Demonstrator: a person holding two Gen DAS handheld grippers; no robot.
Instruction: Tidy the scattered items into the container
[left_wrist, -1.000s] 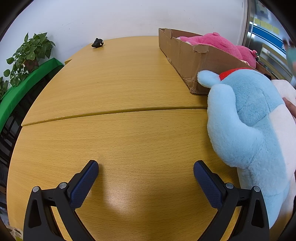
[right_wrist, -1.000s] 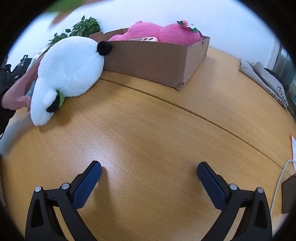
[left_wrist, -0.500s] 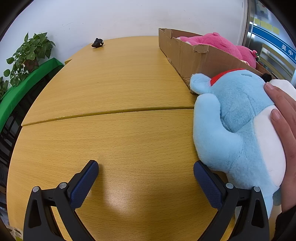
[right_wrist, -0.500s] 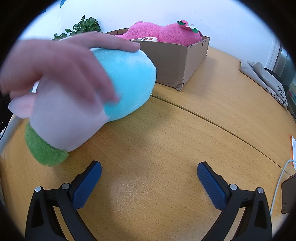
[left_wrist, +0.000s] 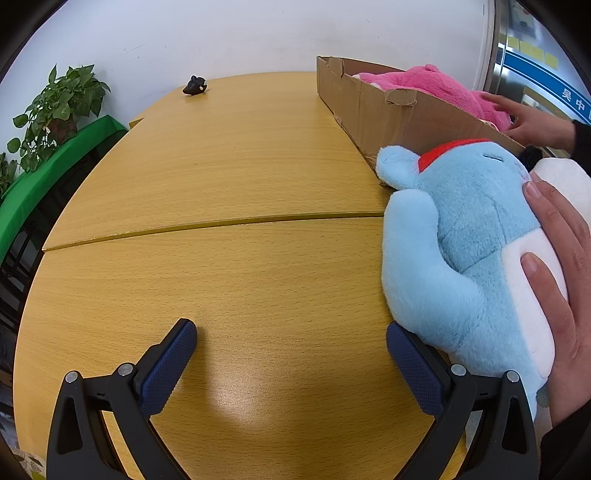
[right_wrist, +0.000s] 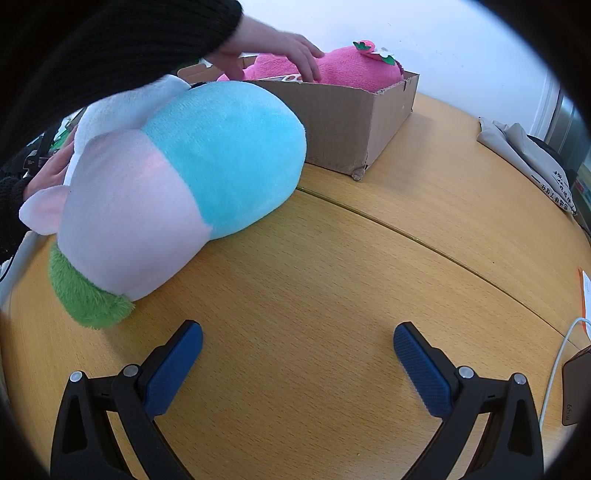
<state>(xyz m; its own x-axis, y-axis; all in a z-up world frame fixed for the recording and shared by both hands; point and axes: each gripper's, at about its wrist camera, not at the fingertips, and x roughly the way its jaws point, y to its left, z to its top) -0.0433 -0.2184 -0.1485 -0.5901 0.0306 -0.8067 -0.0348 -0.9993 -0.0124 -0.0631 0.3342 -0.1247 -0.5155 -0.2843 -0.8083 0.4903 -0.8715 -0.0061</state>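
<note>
Now the blue plush (left_wrist: 461, 240) lies against the wide-open, empty left hand-held gripper's (left_wrist: 291, 354) right finger.

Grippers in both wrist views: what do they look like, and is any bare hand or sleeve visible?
The left gripper and right gripper match: black angular plastic arms with silver screws, each finger tipped with a dark blue, finely textured pad. No cables or markings show. Bare hands appear too: one beside the blue plush, another emerging from a black knitted sleeve.
</note>
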